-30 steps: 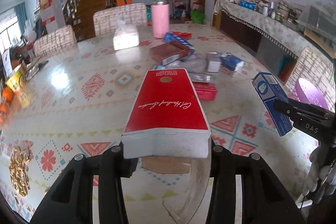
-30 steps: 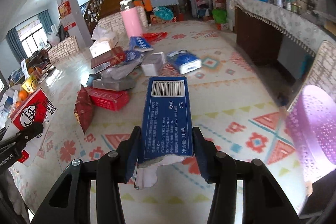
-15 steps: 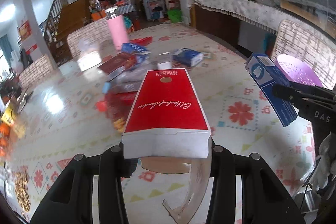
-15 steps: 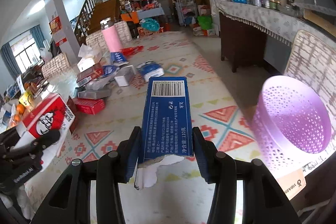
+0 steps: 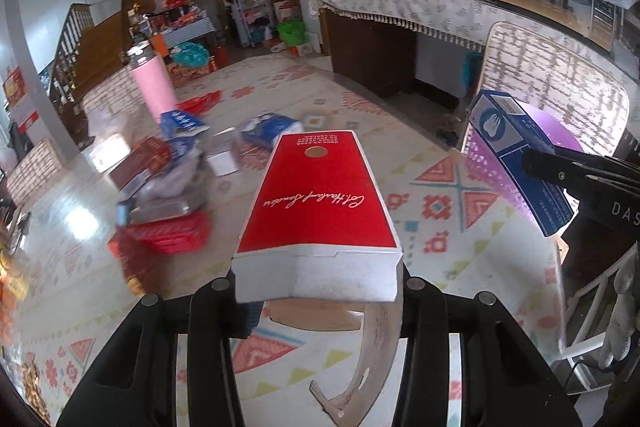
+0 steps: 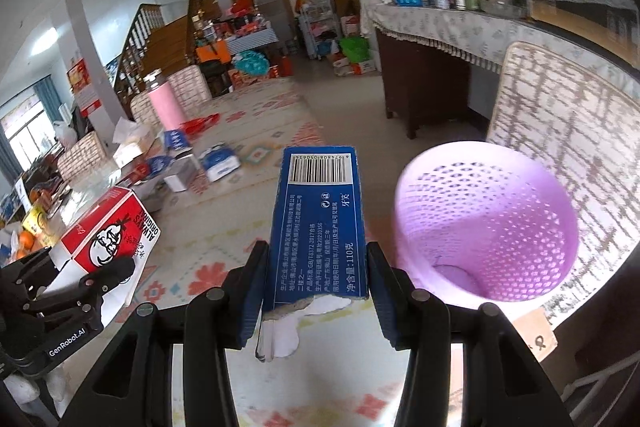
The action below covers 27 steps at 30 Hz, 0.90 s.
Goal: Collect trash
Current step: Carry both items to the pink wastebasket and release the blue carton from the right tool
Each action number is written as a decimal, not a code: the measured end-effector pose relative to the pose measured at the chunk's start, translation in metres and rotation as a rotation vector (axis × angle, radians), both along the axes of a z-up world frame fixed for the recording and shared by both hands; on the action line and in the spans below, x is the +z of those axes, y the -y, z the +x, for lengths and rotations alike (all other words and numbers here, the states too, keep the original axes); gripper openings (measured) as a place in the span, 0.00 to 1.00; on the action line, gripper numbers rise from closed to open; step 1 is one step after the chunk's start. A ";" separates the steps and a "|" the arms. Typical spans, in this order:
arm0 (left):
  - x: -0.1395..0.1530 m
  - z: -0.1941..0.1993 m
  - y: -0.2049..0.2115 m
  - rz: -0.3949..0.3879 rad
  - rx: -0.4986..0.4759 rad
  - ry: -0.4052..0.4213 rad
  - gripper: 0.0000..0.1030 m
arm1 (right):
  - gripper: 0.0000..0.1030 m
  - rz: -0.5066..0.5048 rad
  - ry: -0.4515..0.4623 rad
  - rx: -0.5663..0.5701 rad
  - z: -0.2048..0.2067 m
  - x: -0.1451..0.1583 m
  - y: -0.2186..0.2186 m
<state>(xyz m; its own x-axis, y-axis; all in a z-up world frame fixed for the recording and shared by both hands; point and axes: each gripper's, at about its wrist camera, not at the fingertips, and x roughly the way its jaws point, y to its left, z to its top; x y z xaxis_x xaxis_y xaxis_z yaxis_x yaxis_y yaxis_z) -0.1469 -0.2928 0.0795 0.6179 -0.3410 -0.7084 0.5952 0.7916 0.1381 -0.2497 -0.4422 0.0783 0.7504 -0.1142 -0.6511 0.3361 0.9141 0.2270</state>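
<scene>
My left gripper (image 5: 316, 291) is shut on a red and white carton (image 5: 320, 203) and holds it above the table; the carton also shows in the right wrist view (image 6: 108, 231). My right gripper (image 6: 316, 287) is shut on a blue toothpaste box (image 6: 320, 219), held just left of the purple perforated waste basket (image 6: 492, 219). The blue box (image 5: 516, 155) shows at the right of the left wrist view, in front of the basket (image 5: 560, 123).
A pile of boxes and wrappers (image 5: 172, 187) lies on the patterned tablecloth (image 5: 440, 203), with a pink bottle (image 5: 154, 87) behind it. A woven chair back (image 6: 568, 115) stands behind the basket. A sideboard (image 6: 440, 39) runs along the right wall.
Both grippers have swung to the right with their boxes. The purple basket has come close, beside the blue box. The trash pile has slid to the left.
</scene>
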 end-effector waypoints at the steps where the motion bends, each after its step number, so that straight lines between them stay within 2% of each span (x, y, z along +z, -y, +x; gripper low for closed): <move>1: 0.000 -0.001 0.004 0.001 -0.007 0.000 0.42 | 0.51 0.002 0.000 -0.010 -0.003 0.000 0.006; 10: 0.006 0.000 0.046 -0.022 -0.078 -0.029 0.42 | 0.51 0.015 0.017 -0.093 -0.016 0.005 0.050; 22: 0.032 0.006 0.138 -0.093 -0.235 -0.062 0.42 | 0.51 0.034 0.010 -0.202 -0.026 0.002 0.103; 27: 0.033 0.010 0.181 -0.111 -0.311 -0.126 0.42 | 0.51 0.046 -0.003 -0.233 -0.026 -0.003 0.119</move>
<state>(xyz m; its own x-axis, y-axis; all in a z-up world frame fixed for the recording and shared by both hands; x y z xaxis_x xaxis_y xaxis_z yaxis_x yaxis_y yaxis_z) -0.1373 -0.4741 0.1126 0.3823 -0.5781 -0.7209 0.8170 0.5759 -0.0286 -0.2757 -0.5615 0.0749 0.7052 -0.2549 -0.6616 0.5379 0.8003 0.2650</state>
